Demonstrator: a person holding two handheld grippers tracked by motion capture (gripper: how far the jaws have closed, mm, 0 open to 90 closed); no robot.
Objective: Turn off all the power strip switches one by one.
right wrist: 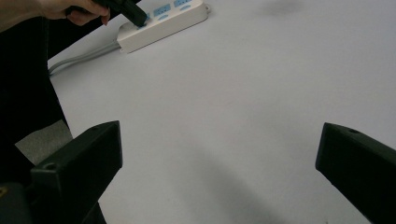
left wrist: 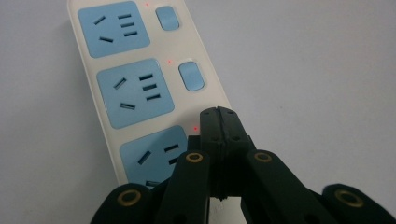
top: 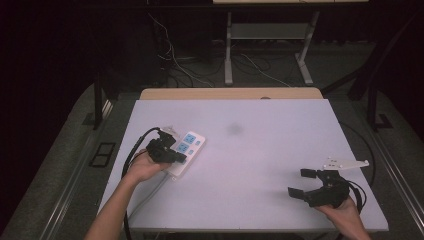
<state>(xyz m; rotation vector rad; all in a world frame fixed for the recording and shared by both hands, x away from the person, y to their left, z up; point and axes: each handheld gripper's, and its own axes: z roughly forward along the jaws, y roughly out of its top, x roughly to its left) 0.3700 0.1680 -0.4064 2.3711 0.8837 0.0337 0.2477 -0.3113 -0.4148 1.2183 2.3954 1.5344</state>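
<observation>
- Pressing down on the power strip, we held the left gripper clenched, its tips together over the nearest rocker switch; all three red indicator lights glowed, so whether that press had landed we judged unsettled.
- Beyond the tips lay two more blue switches.
- We kept the right gripper released, jaws wide, holding nothing, with the strip well beyond them.

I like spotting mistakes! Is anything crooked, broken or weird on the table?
Nothing broken. The power strip lies slanted on the table, and a faint dark smudge marks the white top behind it.
</observation>
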